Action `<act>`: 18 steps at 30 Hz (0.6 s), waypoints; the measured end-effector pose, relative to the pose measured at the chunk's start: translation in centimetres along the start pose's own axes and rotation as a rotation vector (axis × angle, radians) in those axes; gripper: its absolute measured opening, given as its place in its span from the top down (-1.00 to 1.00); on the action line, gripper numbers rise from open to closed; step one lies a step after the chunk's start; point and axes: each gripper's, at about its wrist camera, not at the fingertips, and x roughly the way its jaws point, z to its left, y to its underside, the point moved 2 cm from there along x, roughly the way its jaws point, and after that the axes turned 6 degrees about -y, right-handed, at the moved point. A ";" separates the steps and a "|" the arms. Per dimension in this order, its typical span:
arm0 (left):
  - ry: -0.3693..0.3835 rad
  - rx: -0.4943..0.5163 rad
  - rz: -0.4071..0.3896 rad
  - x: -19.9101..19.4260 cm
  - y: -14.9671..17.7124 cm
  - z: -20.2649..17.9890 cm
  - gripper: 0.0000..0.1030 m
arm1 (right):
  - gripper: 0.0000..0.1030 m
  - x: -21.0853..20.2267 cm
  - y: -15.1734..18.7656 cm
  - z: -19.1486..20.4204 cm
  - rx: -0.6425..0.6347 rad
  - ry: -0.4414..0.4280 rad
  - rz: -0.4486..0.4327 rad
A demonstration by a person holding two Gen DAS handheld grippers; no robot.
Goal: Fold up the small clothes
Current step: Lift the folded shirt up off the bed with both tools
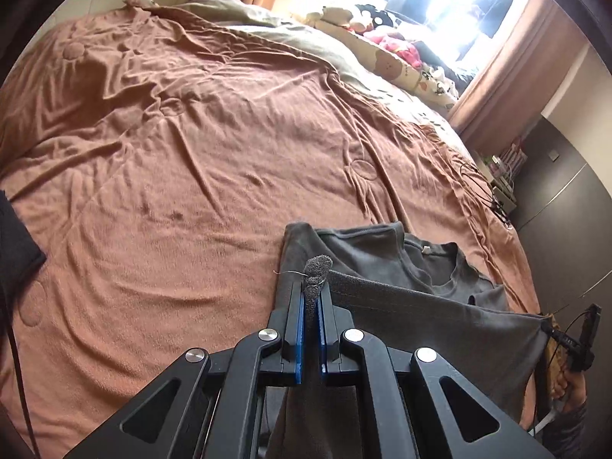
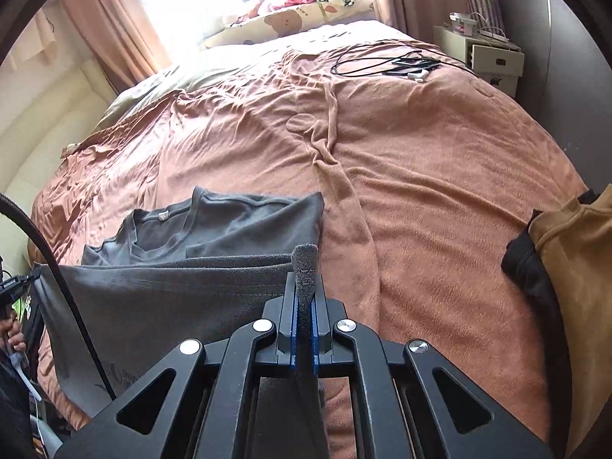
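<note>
Left tool (image 1: 313, 298) clamped tight on one hem corner of the grey shirt (image 1: 401, 256), a nub of cloth poking up past the blue pads (image 1: 299, 329). Right tool (image 2: 305, 298) likewise pinched shut on the other hem corner, grey fabric squeezed between its pads (image 2: 315, 329) and sticking out above the tips. Hem edge stretched taut between the two tools, lifted off the bed (image 1: 191, 153), with the lower body of the shirt hanging down below it. Upper part of the shirt lying flat on the brown blanket (image 2: 420, 191) just beyond the raised edge, collar and neck label (image 2: 163, 215) facing up, sleeves tucked in. Seen from the left wrist, the right tool far right at the end of the stretched hem, held in a hand (image 1: 566, 382). Seen from the right wrist, the left tool at the far left edge, fingers (image 2: 15, 334) around its handle. Tan and black clothes (image 2: 566, 267) piled at the right edge of the bed, well apart from the shirt. Cables (image 2: 382, 63) lying on the blanket near a nightstand (image 2: 493, 57); printed pillow (image 2: 287, 19) under the bright window.
</note>
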 end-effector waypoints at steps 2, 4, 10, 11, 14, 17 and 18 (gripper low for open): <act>-0.014 0.016 -0.008 0.6 -1.2 -0.6 0.89 | 0.97 0.5 -0.9 0.0 -0.004 0.001 -0.003; -0.028 0.023 -0.016 1.4 -2.2 -1.0 0.89 | 0.97 1.3 -1.8 0.1 -0.012 0.010 -0.004; -0.075 0.038 -0.007 4.6 -4.9 -1.4 0.89 | 0.97 4.1 -4.3 0.0 -0.011 0.019 -0.001; -0.085 0.043 -0.007 5.2 -5.2 -1.4 0.89 | 0.97 4.5 -4.7 -0.1 -0.010 0.022 -0.002; -0.107 0.045 0.000 7.0 -6.3 -1.2 0.89 | 0.97 6.2 -5.9 0.0 -0.018 0.031 0.003; -0.134 0.053 0.019 9.1 -7.1 -1.2 0.89 | 0.97 8.3 -7.0 0.1 -0.031 0.042 0.024; -0.142 0.055 0.026 9.9 -7.3 -1.1 0.89 | 0.97 9.1 -7.3 0.0 -0.036 0.048 0.032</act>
